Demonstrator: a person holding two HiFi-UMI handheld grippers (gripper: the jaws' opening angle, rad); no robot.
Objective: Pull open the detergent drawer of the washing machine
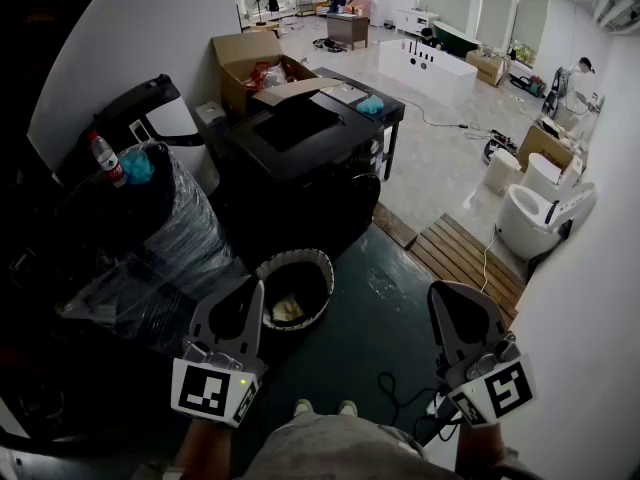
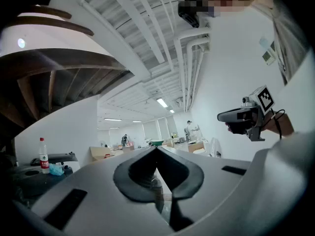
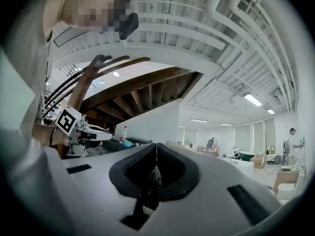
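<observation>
Round basket (image 1: 298, 255) holds pale scraps (image 1: 285, 310). Open cardboard box (image 1: 243, 50) holds mixed items. Left gripper (image 2: 156, 150) and right gripper (image 3: 156, 146): jaws fully closed, nothing held.

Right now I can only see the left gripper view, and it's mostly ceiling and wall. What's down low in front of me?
Observer: In the head view, a round basket sits low, right ahead of you.
Operator: Is there a washing machine?
Observer: A black machine stands just beyond the basket. I think that's it.
Operator: Is my right gripper holding anything?
Observer: No. In its own view, the right gripper has its jaws shut with nothing between them.
</observation>
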